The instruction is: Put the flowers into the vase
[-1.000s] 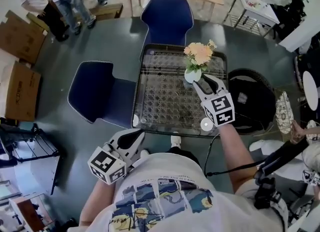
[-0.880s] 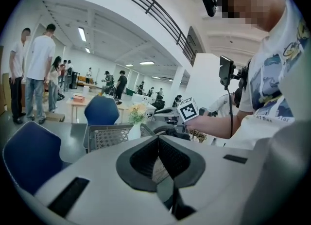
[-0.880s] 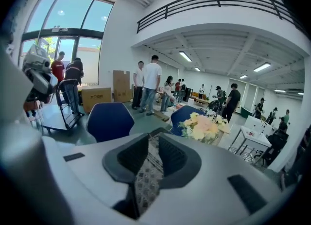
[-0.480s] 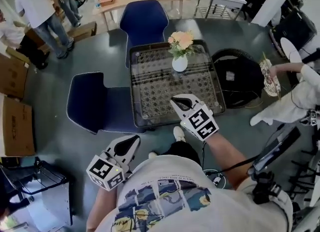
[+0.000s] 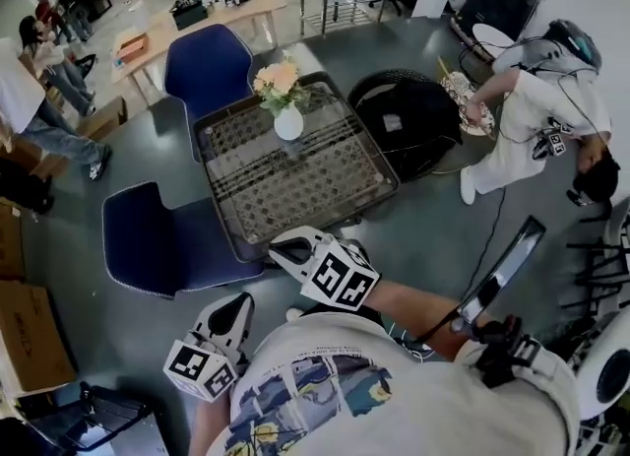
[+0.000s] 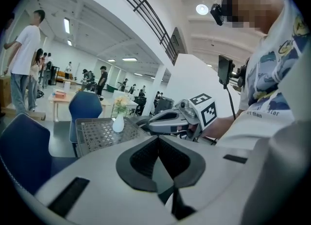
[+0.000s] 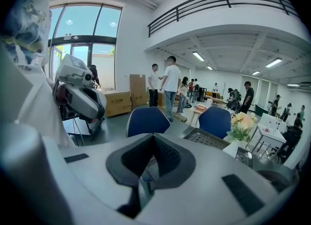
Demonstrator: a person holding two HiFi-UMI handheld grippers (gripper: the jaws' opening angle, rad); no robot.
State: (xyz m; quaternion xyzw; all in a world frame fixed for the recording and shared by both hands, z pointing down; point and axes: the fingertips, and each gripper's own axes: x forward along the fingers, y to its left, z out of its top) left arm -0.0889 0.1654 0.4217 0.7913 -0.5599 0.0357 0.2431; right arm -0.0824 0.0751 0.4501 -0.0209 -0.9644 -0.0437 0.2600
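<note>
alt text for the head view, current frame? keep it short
Seen from above, peach flowers stand in a white vase on a mesh-patterned table, with blue chairs beside it. The wearer's left gripper and right gripper are held near the torso, far from the vase, both shut and empty.

Only "art than" on the person's shirt (image 6: 266, 107); cardboard box (image 7: 118, 103) print illegible.

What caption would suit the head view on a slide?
Flowers in a white vase on the table; left gripper and right gripper, both shut and empty, near the person's body.
</note>
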